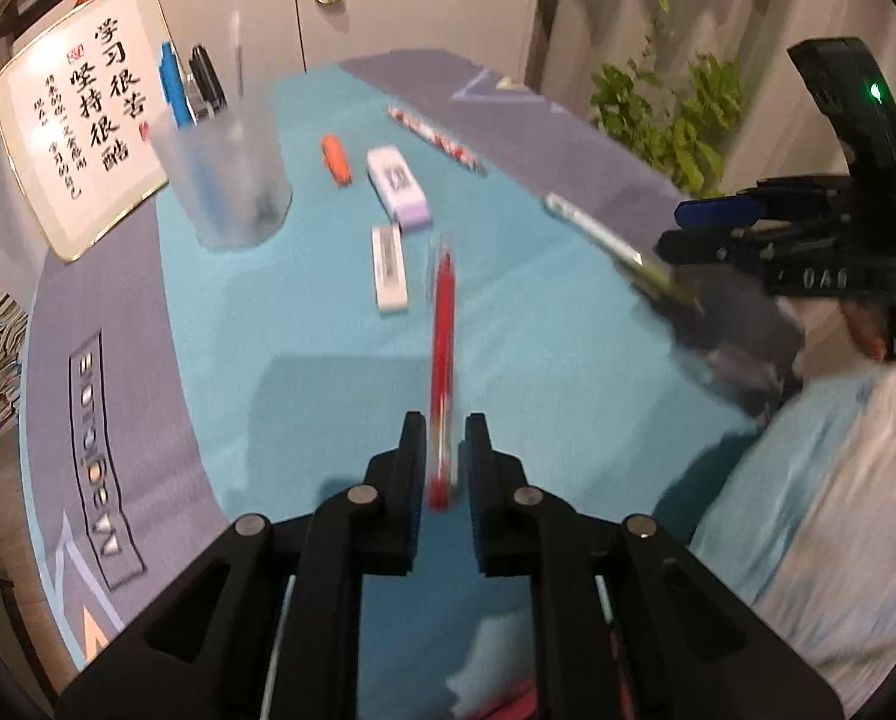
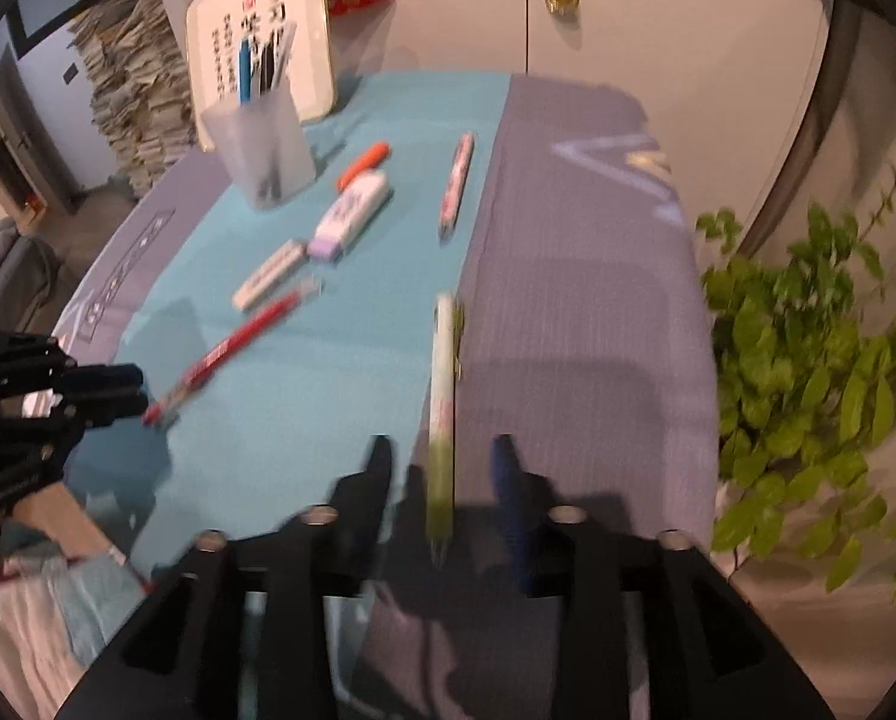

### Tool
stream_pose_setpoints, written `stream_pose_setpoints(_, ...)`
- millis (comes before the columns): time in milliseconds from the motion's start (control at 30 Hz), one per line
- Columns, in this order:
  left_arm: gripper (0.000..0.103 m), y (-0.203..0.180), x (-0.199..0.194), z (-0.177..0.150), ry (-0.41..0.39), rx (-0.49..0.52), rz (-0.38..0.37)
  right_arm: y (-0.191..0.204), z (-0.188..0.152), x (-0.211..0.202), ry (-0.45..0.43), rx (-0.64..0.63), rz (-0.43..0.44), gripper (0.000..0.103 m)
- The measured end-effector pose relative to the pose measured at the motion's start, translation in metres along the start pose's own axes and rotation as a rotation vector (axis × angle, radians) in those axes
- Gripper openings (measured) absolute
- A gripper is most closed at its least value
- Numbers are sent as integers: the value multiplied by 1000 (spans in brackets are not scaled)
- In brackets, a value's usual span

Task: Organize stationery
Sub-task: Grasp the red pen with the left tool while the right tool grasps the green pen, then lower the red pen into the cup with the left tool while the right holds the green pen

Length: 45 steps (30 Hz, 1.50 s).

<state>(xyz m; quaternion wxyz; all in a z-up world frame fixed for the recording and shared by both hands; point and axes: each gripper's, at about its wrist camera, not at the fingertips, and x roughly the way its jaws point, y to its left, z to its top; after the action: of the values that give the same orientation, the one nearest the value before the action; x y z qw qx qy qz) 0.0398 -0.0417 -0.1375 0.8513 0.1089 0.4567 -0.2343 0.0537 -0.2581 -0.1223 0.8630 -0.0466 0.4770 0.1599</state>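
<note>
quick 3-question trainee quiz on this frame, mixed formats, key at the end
1. True or false: the translucent cup already holds pens.
2. What lies between the fingers of the right claw?
A. orange marker
B. green-and-white pen
C. eraser
3. Fill in: the pen between the fingers of the left claw is ___ in colour.

Key: 1 true; 2 B; 3 red (the red pen).
</note>
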Motion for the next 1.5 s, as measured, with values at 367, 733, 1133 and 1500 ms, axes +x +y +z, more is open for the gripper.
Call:
stream_pose_setpoints(367, 14, -16, 39, 54, 16, 10, -63, 2, 24, 22, 23, -7, -30, 43)
stream_pose_setpoints(733, 24, -14, 61, 70, 52, 52, -18, 1, 36, 44, 90, -24, -4, 43)
stream_pose_setpoints(1133, 24, -7, 71, 75, 91, 33, -1, 1, 52, 57, 66, -22, 13, 43)
stream_pose_setpoints(1500, 12, -9, 76, 82, 96, 37, 3, 9, 51, 67, 110, -58, -15, 15)
